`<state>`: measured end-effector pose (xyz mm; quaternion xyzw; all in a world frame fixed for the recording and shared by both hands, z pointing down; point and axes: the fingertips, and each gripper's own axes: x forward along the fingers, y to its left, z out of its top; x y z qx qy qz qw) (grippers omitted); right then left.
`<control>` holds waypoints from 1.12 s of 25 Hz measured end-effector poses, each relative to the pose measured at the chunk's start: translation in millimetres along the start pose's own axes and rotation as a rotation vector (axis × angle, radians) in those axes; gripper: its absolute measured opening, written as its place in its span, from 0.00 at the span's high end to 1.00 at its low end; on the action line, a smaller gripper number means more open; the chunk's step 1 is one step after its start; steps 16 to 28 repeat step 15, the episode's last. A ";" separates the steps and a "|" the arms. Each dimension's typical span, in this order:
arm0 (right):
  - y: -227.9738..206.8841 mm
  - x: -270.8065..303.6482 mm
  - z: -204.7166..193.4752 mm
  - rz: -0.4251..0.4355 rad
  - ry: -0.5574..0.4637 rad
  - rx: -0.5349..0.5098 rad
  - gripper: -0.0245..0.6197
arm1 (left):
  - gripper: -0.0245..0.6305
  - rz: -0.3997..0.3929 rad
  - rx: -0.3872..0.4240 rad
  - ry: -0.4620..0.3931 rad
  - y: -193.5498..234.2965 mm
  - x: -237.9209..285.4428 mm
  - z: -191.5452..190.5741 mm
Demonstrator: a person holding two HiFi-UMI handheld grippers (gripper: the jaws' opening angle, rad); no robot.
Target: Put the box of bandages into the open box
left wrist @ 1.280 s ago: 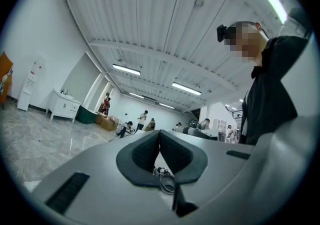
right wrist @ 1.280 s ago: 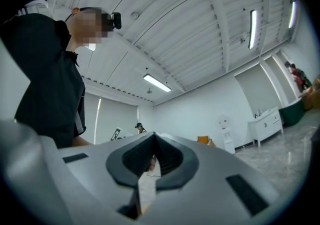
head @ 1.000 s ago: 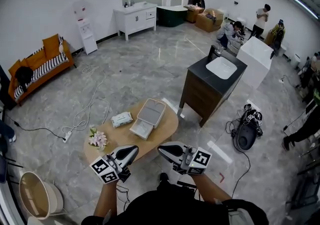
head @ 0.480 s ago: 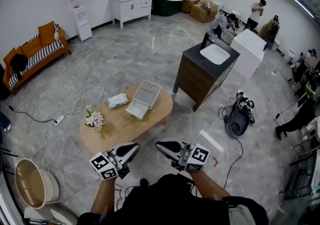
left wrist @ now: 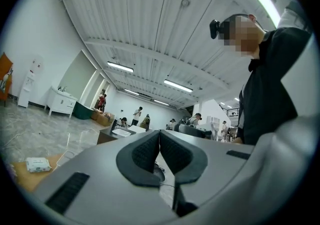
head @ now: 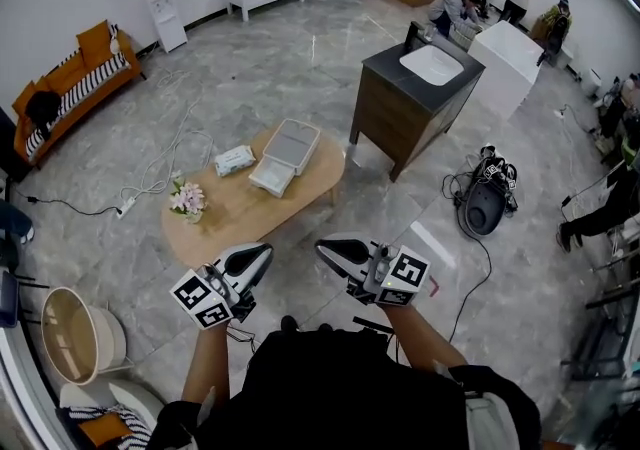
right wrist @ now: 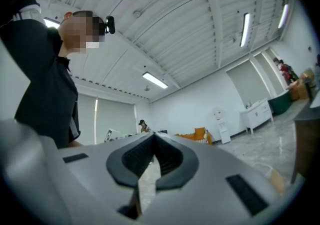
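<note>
In the head view the white box of bandages (head: 234, 159) lies on the oval wooden table (head: 230, 223), just left of the open box (head: 290, 146), whose lid is folded back. Both grippers hover over the floor short of the table's near edge, well apart from both boxes. My left gripper (head: 263, 254) is shut and empty; my right gripper (head: 326, 247) is shut and empty as well. The left gripper view shows its pads pressed together (left wrist: 159, 134), with the box of bandages (left wrist: 37, 164) small at lower left. In the right gripper view the jaws (right wrist: 153, 137) meet, pointing up at the ceiling.
A small bunch of flowers (head: 186, 199) stands on the table's left end. A dark vanity cabinet with a sink (head: 415, 88) stands to the right beyond the table. Cables (head: 165, 173) trail on the floor, black gear (head: 485, 208) lies at right, and a round tub (head: 78, 346) at lower left. People stand at the back.
The table and boxes now sit farther up the head view, away from the grippers. Both grippers stay shut and empty, held close in front of the body.
</note>
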<state>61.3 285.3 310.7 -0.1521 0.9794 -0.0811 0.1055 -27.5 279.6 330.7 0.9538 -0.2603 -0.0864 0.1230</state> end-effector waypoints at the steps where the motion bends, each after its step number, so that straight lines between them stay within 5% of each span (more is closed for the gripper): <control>1: -6.2 -11.7 -5.8 -0.046 0.014 0.005 0.95 | 0.94 0.006 0.002 -0.007 -4.9 2.7 -2.3; 4: -15.5 -32.7 -18.6 -0.124 0.049 -0.020 0.95 | 0.94 0.027 -0.001 -0.004 -13.6 4.9 -13.5; 13: -4.5 -41.7 -19.1 -0.066 0.026 -0.023 0.95 | 0.94 0.096 -0.006 0.029 -18.3 -2.3 -32.8; 28: -6.8 -41.1 -17.5 -0.061 0.016 -0.035 0.95 | 0.94 0.097 -0.003 0.030 -13.6 -0.2 -32.3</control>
